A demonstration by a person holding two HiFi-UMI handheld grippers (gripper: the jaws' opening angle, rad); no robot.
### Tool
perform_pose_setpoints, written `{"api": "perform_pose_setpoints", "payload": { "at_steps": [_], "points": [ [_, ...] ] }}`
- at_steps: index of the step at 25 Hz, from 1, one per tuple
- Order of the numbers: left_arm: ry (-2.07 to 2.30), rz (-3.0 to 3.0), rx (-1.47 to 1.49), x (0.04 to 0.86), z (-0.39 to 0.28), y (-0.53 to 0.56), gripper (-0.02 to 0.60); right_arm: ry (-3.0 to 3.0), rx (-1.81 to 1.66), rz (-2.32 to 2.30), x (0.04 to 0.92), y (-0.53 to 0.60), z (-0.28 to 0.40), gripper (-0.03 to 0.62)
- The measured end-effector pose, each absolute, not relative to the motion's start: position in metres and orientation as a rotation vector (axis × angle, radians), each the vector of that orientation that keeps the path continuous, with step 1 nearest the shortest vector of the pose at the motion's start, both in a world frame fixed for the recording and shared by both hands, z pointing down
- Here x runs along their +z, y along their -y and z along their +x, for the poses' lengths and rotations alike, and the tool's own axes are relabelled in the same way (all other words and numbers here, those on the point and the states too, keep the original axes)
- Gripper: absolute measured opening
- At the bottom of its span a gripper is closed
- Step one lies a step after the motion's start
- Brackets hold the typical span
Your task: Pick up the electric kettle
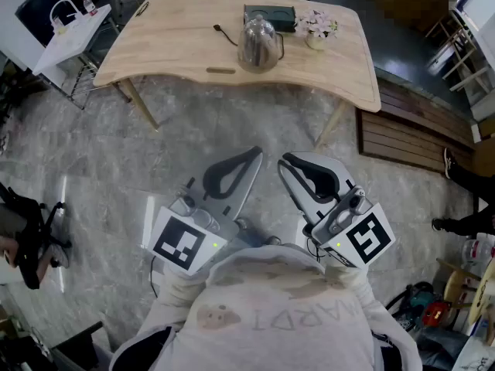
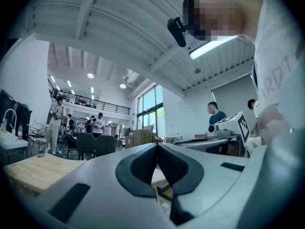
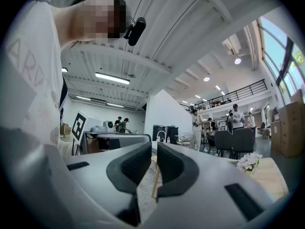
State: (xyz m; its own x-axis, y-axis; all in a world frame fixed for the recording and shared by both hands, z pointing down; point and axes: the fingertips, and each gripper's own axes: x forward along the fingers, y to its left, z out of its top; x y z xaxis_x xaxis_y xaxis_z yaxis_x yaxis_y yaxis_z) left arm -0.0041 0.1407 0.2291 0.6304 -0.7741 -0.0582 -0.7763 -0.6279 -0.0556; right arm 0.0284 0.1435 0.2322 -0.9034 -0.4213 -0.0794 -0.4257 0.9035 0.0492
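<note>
**Kettle waits on table as both grippers hang back, level**

The electric kettle (image 1: 259, 43), clear-bodied w/ a domed lid, stands upright on the light wooden table (image 1: 178, 37), near its ctr and a little toward the near edge. Just behind it lies a dark flat box (image 1: 269, 14). A small pot of pale flowers (image 1: 317, 26) sits to the kettle's right, close by but apart from it. A thin dark utensil (image 1: 224, 32) lies on the tabletop to its left.

The person stands on the grey stone floor (image 1: 116, 176), well apart from the table, w/ both tools held close to the chest of a light shirt (image 1: 271, 315) and aimed level at the table. The L gripper (image 1: 257, 152) has its jaws closed, tips meeting, nothing btwn them. The R gripper (image 1: 283, 161) has its jaws barely apart: a narrow slit shows btwn the pads in the right gripper view, w/ nothing in it. Neither tool is near the kettle. The two tools sit side by side, tips angled slightly toward each other.

A white side table (image 1: 73, 29) stands off the table's left end, and a slatted wooden bench (image 1: 402, 137) lies by its right end.
</note>
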Motion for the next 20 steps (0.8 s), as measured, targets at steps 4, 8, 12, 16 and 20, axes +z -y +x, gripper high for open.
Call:
{"api": "perform_pose_setpoints", "payload": {
  "at_steps": [4,8,12,16,20],
  "points": [
    [-1.311,-2.761,0.030,0.227,0.000,-0.145,0.012,-3.000,0.108,-0.664,0.230,-0.148,0.030,0.043],
    [-1.312,-2.765,0.040,0.225,-0.002,-0.147,0.012,-3.005,0.118,-0.658,0.228,-0.150,0.028,0.043],
    [-1.303,-2.764,0.042,0.226,-0.004,-0.145,0.012,-3.007,0.131,-0.660,0.228,-0.149,0.026,0.043],
    [-1.296,-2.740,0.021,0.229,-0.007,-0.141,0.012,-2.990,0.105,-0.669,0.227,-0.146,0.023,0.043],
    [-1.288,-2.709,-0.007,0.233,-0.015,-0.135,0.012,-2.970,0.090,-0.659,0.225,-0.142,0.014,0.043]
  ]
}}
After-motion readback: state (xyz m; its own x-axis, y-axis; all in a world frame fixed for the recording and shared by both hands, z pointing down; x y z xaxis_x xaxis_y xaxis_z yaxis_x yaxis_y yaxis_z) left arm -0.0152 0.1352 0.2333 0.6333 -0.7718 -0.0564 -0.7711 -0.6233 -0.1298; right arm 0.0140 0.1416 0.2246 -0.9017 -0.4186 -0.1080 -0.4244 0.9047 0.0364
